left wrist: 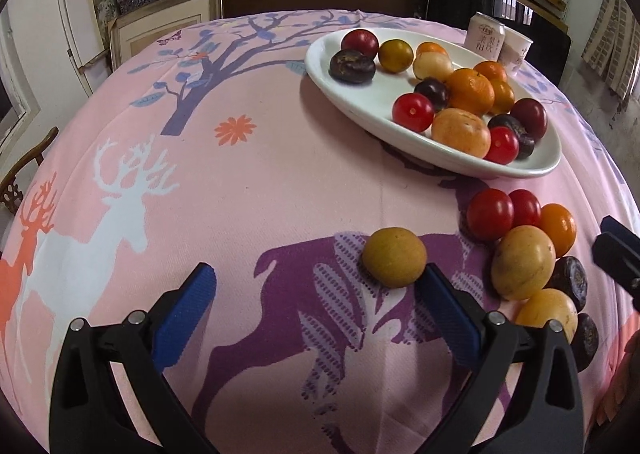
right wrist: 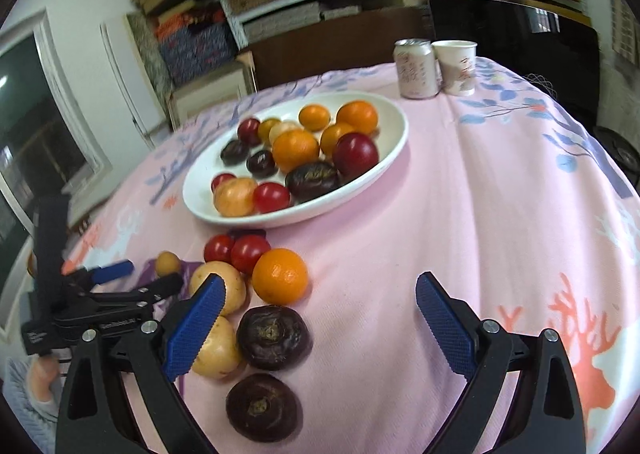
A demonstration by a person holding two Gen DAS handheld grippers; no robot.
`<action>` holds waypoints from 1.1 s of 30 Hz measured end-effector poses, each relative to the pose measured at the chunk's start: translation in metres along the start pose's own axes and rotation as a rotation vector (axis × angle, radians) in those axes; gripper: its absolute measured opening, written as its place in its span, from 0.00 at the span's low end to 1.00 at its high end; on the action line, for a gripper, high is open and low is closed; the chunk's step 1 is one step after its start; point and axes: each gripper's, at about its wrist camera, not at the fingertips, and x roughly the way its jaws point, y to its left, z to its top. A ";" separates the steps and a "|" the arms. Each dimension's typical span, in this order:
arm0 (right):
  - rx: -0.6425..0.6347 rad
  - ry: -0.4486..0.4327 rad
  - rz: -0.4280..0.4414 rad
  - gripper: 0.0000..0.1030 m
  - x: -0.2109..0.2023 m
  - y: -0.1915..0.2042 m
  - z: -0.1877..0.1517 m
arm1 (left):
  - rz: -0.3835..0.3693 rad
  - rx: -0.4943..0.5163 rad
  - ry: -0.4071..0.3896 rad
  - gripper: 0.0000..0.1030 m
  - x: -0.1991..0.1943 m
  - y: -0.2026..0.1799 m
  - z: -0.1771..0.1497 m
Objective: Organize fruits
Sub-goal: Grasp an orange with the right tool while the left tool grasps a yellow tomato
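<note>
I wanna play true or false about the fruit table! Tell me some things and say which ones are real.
1. Both grippers, left and right, are open. True.
2. The white plate is empty. False: it holds many fruits.
3. A can stands beside a paper cup. True.
4. The left gripper grips the small yellow-brown fruit. False: the fruit lies on the tablecloth by one finger.
5. All the fruit is on the plate. False: several pieces lie on the tablecloth.
</note>
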 end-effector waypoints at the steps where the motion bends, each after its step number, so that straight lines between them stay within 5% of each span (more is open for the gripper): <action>1: -0.009 0.008 -0.007 0.94 0.002 0.002 0.000 | 0.001 0.001 0.000 0.96 0.000 0.000 0.000; 7: -0.046 0.064 -0.101 0.94 0.019 0.006 0.004 | 0.003 0.002 0.001 0.96 0.000 0.000 0.000; 11: -0.022 -0.009 -0.191 0.93 0.001 -0.010 0.004 | 0.003 0.002 0.001 0.96 0.000 -0.001 -0.001; 15: -0.026 0.004 -0.117 0.93 0.002 -0.007 0.001 | 0.002 0.002 0.001 0.96 0.000 0.000 -0.001; 23: -0.029 0.059 -0.077 0.67 0.015 -0.005 0.004 | 0.003 0.002 0.001 0.96 0.000 0.000 -0.001; 28: 0.003 0.078 -0.063 0.40 0.022 -0.011 0.007 | 0.003 0.002 0.001 0.96 0.000 -0.001 -0.001; 33: 0.029 0.079 -0.049 0.35 0.027 -0.019 0.011 | 0.006 0.004 0.001 0.96 0.001 -0.001 -0.001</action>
